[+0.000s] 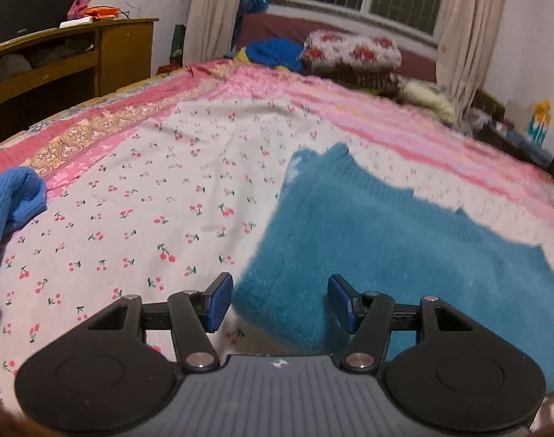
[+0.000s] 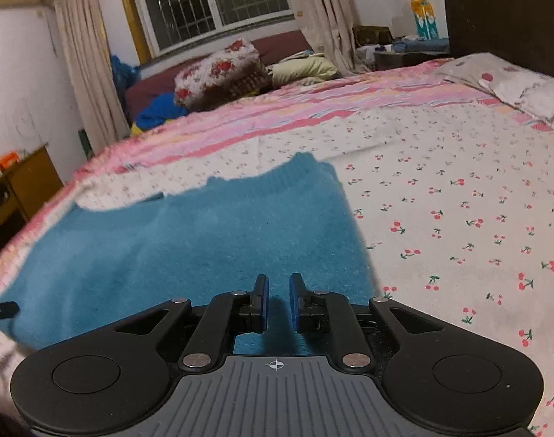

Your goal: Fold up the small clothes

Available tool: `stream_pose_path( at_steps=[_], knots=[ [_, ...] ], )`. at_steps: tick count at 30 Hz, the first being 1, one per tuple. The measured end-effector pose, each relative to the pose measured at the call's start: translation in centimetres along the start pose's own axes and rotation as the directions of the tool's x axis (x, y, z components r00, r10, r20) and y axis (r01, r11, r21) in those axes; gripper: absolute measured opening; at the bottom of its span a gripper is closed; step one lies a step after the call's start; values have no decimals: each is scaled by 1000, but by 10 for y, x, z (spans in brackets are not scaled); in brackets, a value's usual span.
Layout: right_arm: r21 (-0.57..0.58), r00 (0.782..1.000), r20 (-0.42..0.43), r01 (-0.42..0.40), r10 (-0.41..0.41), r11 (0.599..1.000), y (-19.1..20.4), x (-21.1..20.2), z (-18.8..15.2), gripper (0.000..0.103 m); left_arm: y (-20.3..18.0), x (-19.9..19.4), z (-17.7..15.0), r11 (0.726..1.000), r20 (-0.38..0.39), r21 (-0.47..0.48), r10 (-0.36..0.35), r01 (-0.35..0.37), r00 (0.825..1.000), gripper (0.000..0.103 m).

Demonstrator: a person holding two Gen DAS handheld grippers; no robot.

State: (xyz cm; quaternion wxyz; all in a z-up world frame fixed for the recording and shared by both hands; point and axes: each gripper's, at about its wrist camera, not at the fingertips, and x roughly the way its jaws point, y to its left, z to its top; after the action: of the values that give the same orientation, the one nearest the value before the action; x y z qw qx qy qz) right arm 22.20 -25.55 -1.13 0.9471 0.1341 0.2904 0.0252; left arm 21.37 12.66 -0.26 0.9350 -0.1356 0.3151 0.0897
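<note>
A fuzzy teal sweater [image 1: 386,247] lies flat on the cherry-print bedsheet [image 1: 149,200], its neckline toward the far side. My left gripper [image 1: 279,300] is open wide, hovering over the sweater's near left corner, with nothing between its blue pads. In the right wrist view the same sweater [image 2: 189,240] spreads ahead and to the left. My right gripper [image 2: 279,302] hovers over the sweater's near right part, its jaws a narrow gap apart and holding nothing. A blue ribbed knit garment [image 1: 11,204] lies at the left edge of the bed.
A wooden shelf unit [image 1: 69,62] stands left of the bed. A floral bundle [image 1: 353,51] and blue clothes [image 1: 273,52] sit on a maroon couch under the window. A pillow [image 2: 510,83] lies at the bed's right, by a dark headboard [image 2: 506,14].
</note>
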Motion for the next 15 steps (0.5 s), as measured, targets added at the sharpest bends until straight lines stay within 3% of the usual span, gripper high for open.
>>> stream_pose_path(
  at_steps=[7,15],
  knots=[
    [-98,997,-73,18,-25,995,26,13,-5,18,27,17,-14,992,-47,-118,-58,52,997,64],
    [-121,996,-79,28,-38,992,47,8,1,21,38,12,-12,982,-36,-150,-120,113,992,64]
  ],
)
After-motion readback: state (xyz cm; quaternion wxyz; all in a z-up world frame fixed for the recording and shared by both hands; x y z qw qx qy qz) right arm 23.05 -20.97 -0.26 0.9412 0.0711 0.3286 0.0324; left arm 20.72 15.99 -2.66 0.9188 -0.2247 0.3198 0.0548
